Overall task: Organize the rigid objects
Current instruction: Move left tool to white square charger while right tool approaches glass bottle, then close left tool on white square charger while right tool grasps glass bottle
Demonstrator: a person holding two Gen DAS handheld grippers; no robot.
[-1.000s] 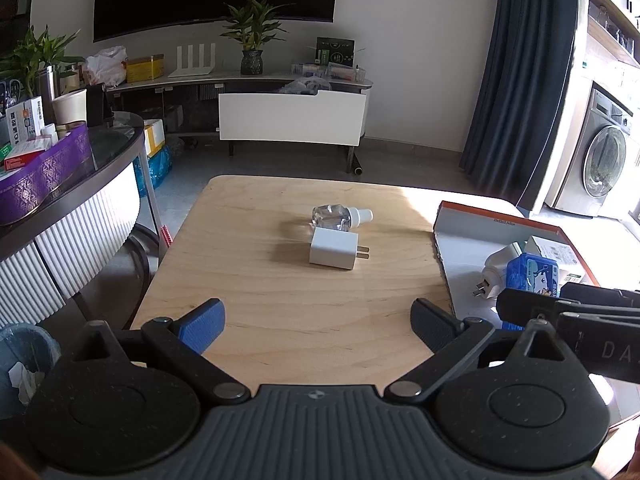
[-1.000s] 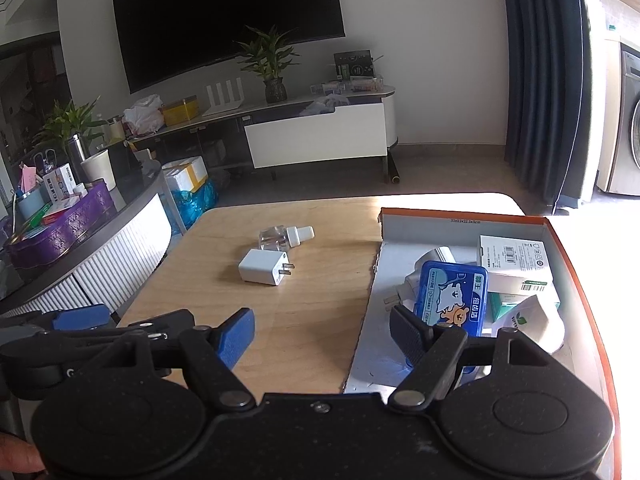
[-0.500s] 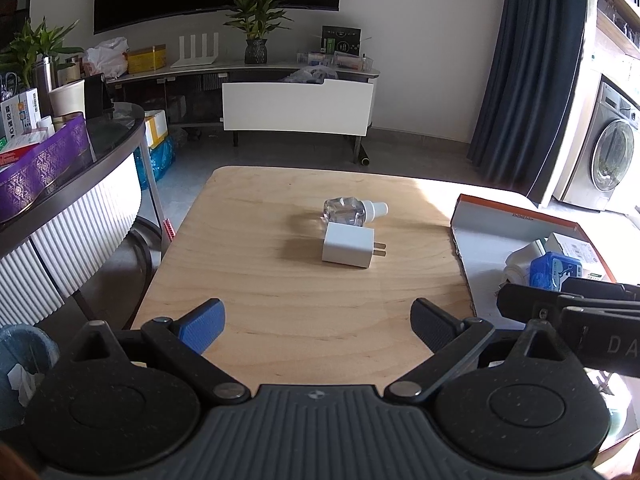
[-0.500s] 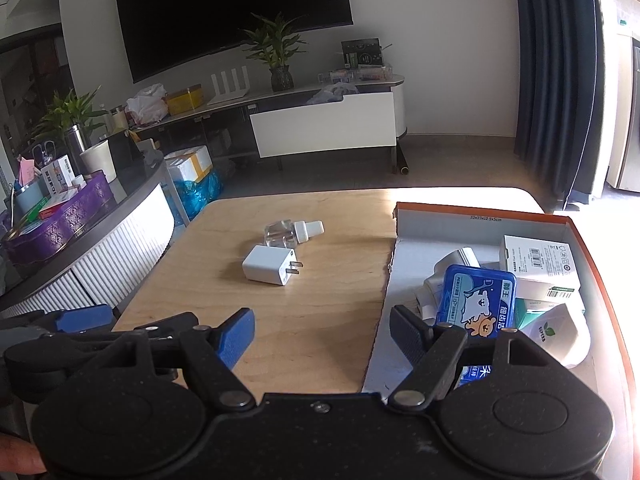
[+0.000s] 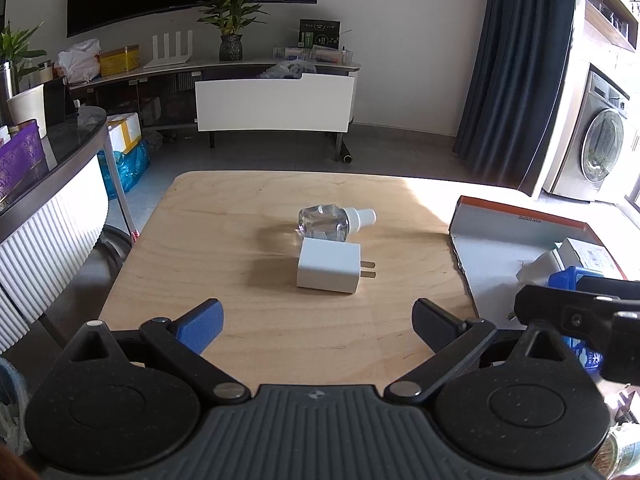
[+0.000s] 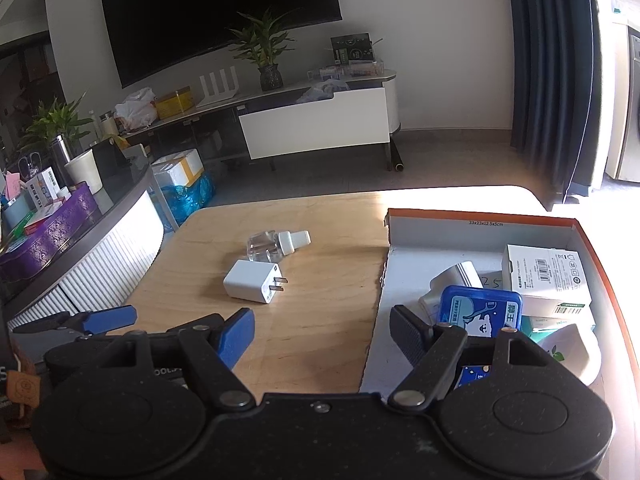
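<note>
A white plug charger (image 5: 329, 266) lies on the wooden table (image 5: 240, 280), with a clear small bottle with a white cap (image 5: 332, 221) on its side just behind it, touching or nearly so. Both also show in the right wrist view: the charger (image 6: 252, 281) and the bottle (image 6: 274, 244). My left gripper (image 5: 316, 322) is open and empty, short of the charger. My right gripper (image 6: 322, 334) is open and empty, over the left edge of an orange-rimmed cardboard box (image 6: 476, 216) that holds a blue tin (image 6: 480, 312), a white carton (image 6: 546, 276) and a white plug adapter (image 6: 452, 280).
The box (image 5: 520, 216) sits at the table's right. A curved counter with a purple basket (image 6: 52, 232) stands to the left. A TV stand (image 5: 276, 96), a dark curtain (image 5: 516, 64) and a washing machine (image 5: 600, 148) are beyond the table.
Both grippers have moved forward over the table, so the charger and bottle sit nearer and larger. The jaws stay open and nothing was picked up.
</note>
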